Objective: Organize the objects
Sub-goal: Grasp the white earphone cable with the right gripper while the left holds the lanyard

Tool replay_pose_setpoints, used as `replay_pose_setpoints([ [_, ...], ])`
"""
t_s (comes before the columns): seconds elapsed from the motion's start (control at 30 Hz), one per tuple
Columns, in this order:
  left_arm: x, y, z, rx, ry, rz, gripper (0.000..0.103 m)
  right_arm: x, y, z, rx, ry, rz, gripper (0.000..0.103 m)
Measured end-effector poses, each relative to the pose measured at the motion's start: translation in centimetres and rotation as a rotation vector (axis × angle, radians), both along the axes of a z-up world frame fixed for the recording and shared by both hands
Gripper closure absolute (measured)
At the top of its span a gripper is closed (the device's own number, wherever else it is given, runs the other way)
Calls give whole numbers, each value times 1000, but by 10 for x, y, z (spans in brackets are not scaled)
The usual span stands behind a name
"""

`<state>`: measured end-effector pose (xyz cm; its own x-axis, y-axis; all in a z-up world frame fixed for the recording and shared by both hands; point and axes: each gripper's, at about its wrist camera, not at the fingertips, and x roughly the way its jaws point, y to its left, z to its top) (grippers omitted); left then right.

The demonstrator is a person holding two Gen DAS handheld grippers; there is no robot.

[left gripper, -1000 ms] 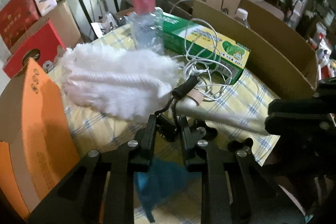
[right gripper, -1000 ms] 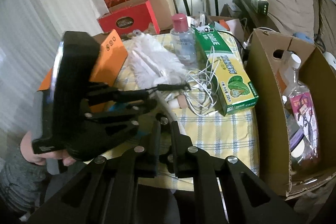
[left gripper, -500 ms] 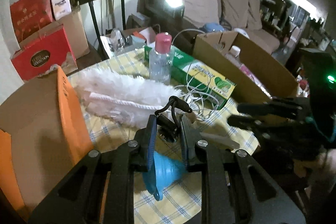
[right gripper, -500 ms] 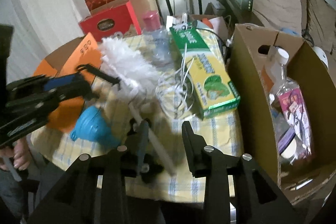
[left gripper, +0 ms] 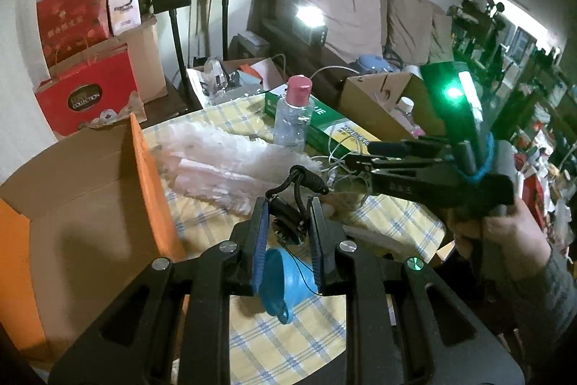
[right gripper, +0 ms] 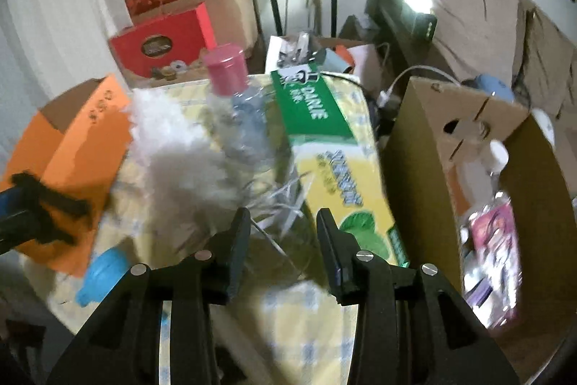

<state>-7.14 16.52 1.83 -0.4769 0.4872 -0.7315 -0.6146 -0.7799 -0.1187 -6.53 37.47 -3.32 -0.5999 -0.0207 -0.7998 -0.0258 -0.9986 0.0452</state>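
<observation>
Black and knobbly, the small dark object (left gripper: 288,221) with a looped cord sits clamped between the jaws of my left gripper (left gripper: 288,222), lifted clear of the checked tablecloth (left gripper: 274,345); I cannot make out what it is, but it looks light and rigid, and the cord curling ahead of my fingertips could snag if I swing carelessly. Off to the left of that gripper stands the open orange cardboard box (left gripper: 90,204), the likeliest home for it, I judge. Directly beneath my left fingers lies a blue funnel (left gripper: 285,280), probably soft and featherweight, best taken by its rim. Just ahead, the white feather duster (left gripper: 223,165) lies flat on the cloth: its fluffy head will give under any squeeze, so the stiff handle is where I'd take hold. Beyond it a clear bottle with a pink cap (left gripper: 294,116) stands upright, slick-sided, and a tangle of white cable (right gripper: 285,208) lies beside the green and yellow carton (right gripper: 335,161). To the right, my right gripper (right gripper: 283,233) is level and pointing forward over the duster's handle end and that cable, jaws wide apart with nothing held; its view is motion-blurred. Farther right stands a brown cardboard box (right gripper: 418,147) already holding bottles.
</observation>
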Motion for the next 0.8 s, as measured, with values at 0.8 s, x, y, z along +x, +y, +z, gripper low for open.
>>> replay_pose_setpoints([
  [0.8,-2,-45,49,54,41,92,83,27,-23,98,33,172,69,98],
])
